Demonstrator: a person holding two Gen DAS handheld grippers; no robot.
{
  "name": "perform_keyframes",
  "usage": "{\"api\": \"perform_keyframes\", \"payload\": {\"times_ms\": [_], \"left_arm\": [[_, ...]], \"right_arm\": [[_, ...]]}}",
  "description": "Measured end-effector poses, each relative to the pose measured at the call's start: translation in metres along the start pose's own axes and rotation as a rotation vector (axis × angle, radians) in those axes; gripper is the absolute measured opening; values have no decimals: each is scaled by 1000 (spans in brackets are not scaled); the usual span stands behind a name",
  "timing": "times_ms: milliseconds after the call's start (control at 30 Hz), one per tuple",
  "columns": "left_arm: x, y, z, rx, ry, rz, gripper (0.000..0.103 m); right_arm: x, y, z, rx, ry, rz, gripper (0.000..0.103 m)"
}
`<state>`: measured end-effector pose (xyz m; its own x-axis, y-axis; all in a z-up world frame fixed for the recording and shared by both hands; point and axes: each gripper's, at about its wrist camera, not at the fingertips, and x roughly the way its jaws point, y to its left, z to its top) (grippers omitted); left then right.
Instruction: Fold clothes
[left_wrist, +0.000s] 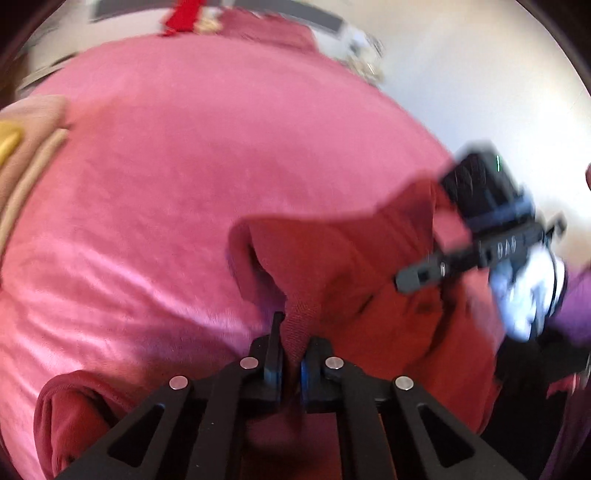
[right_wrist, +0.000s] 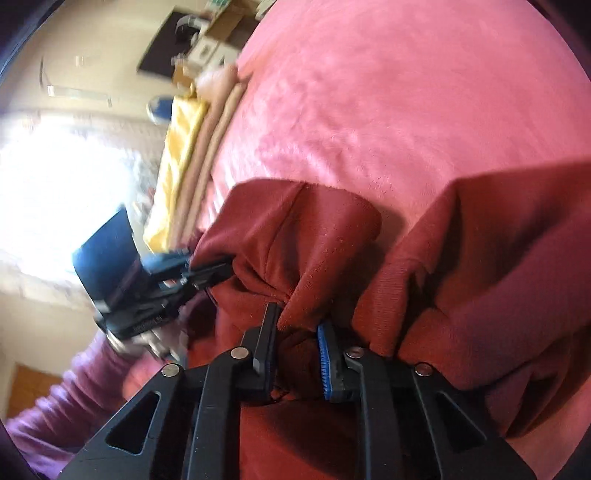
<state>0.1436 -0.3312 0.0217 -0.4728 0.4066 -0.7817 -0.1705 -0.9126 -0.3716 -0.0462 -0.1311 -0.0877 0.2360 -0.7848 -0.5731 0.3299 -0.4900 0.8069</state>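
The left gripper (left_wrist: 291, 350) pinches a ribbed edge of a dark red garment (left_wrist: 354, 266) between its 2 fingers, the jaws drawn narrow on the cloth. The right gripper (right_wrist: 295, 343) clamps another bunched fold of the same garment (right_wrist: 303, 236), its jaws a little wider, with fabric filling the gap against the blue pad (right_wrist: 327, 362). The garment hangs gathered between the 2 tools, lifted just above a pink plush blanket (left_wrist: 184, 184) that covers the bed.

In the left wrist view, the right gripper (left_wrist: 417, 277) reaches in from the right side, tilted, held by a hand in a white glove (left_wrist: 524, 299) with a purple sleeve (left_wrist: 576, 295) behind it. In the right wrist view, the left gripper (right_wrist: 218, 271) comes in from the left, its tip touching the garment, a purple sleeve (right_wrist: 74, 387) trailing below.

Marks on the side of the right gripper's body are too blurred to read. Yellow and beige bedding (right_wrist: 184, 147) lies along the blanket's far edge.
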Motion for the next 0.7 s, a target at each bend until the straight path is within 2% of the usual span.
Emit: {"api": "perform_keyframes", "payload": {"times_ms": [100, 200, 300, 367, 400, 533, 600, 700], "left_arm": [[-39, -9, 10, -84, -174, -76, 4], [-79, -41, 23, -18, -305, -116, 4], [-105, -87, 38, 72, -400, -158, 5], [-109, -124, 47, 128, -451, -180, 5], [-125, -137, 51, 163, -482, -195, 5], [-186, -165, 64, 249, -567, -239, 5], [-206, -187, 73, 290, -612, -239, 5], [-258, -199, 86, 340, -673, -247, 5]], "right_arm": [[-24, -3, -6, 101, -118, 168, 16], [-62, 0, -15, 190, -266, 448, 15], [-94, 17, -22, 184, -354, 612, 14], [-122, 38, -26, 121, -402, 651, 14], [-136, 50, -28, 86, -424, 665, 13], [-191, 92, -36, -20, -525, 718, 13], [-223, 105, -38, -44, -594, 763, 13], [-267, 136, -49, -121, -685, 805, 13]]}}
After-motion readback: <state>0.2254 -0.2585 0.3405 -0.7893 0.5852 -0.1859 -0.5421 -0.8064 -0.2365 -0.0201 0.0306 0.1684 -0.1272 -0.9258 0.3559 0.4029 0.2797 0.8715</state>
